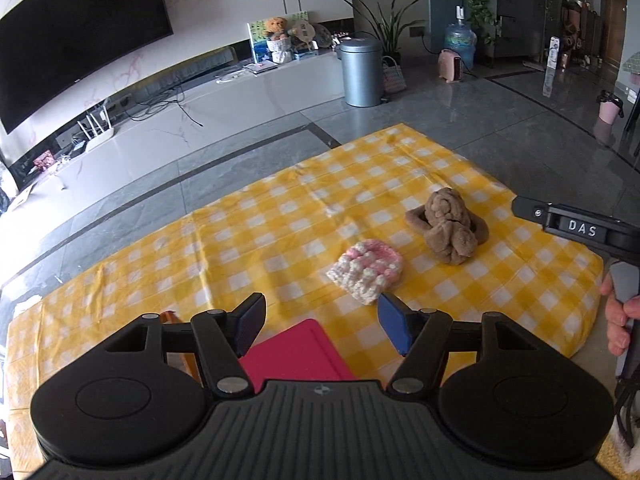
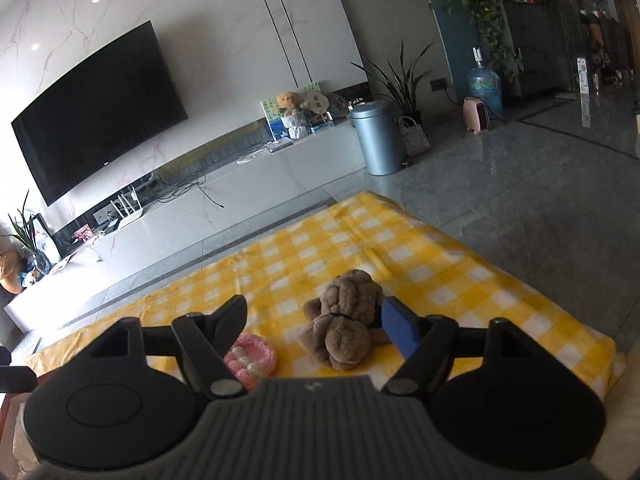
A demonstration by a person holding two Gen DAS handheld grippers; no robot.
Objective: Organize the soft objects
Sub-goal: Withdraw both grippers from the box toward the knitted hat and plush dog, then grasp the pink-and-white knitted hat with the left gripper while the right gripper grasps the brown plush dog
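A brown plush dog (image 1: 447, 227) lies on the yellow checked cloth (image 1: 280, 216), with a pink-and-white knitted piece (image 1: 366, 270) just left of it. My left gripper (image 1: 322, 326) stands open above the cloth, short of the knitted piece, nothing between its fingers. Under it lies a flat pink-red thing (image 1: 296, 354). In the right wrist view the plush dog (image 2: 344, 330) sits just beyond my right gripper (image 2: 316, 328), whose jaws stand open and apart from it. The knitted piece (image 2: 252, 358) shows by the left finger. The right gripper's body (image 1: 580, 229) enters the left view at the right edge, held by a hand (image 1: 618, 320).
The cloth covers a low surface with grey tiled floor (image 2: 520, 200) around it. Beyond stand a white TV bench (image 2: 224, 208), a wall TV (image 2: 96, 112), a grey bin (image 2: 378, 138), plants and a water bottle (image 2: 485, 86). An orange edge (image 1: 170, 316) shows at the left.
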